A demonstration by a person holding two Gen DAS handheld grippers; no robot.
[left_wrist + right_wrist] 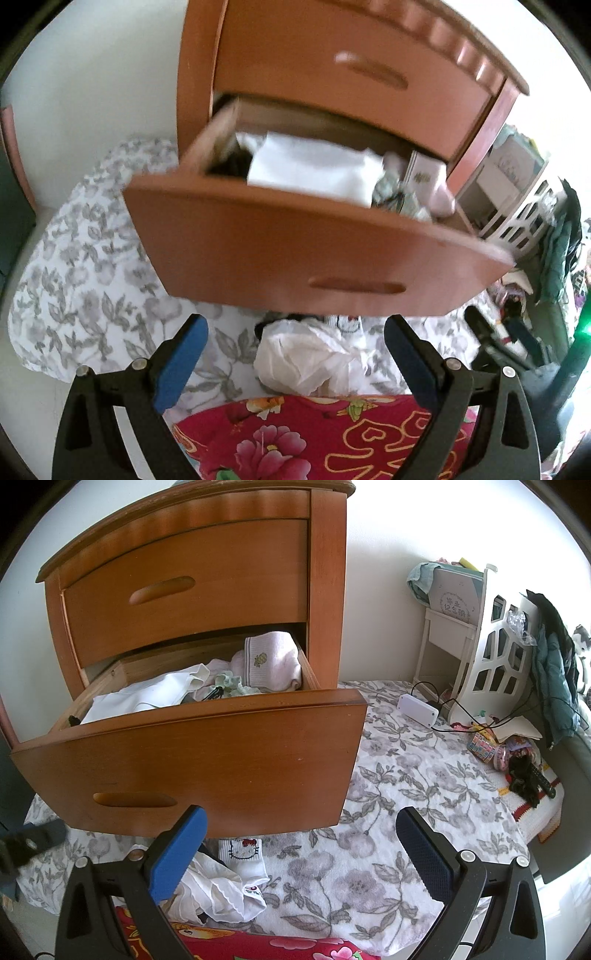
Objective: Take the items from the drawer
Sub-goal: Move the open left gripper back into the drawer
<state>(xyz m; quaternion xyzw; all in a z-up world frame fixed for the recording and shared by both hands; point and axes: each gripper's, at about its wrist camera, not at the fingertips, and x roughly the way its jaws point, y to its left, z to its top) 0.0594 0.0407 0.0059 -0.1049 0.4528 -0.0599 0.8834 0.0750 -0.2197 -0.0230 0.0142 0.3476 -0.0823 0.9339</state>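
Bedroom floor, grey floral sheet spread under a wooden nightstand against a white wall. Lower drawer is pulled out, upper one closed. Inside it: white folded cloth at left, pale green scrunchie mid, pink sock with a pineapple motif far right. Already out on the sheet, just near of the drawer front: crumpled white garments and a Hello Kitty sock, next to a red floral fabric.

Left gripper spread wide, nothing between the pads, hanging over the discard pile. Right gripper also spread and empty, aimed at the sheet right of the pile.

Judgement: drop is done, next is another pick. Advice: come in from above the drawer's front edge, not through it; take the white cloth first since it sits highest and covers other stuff; pinch a fold, not a flat face, and lift straight up so it doesn't drag the scrunchie out.

View differences: left wrist view is motion-blurred, but shows the pile clearly. Right wrist view is sharp, resolves drawer contents, plus a white box with cables, a white rack and a teal jacket far right.
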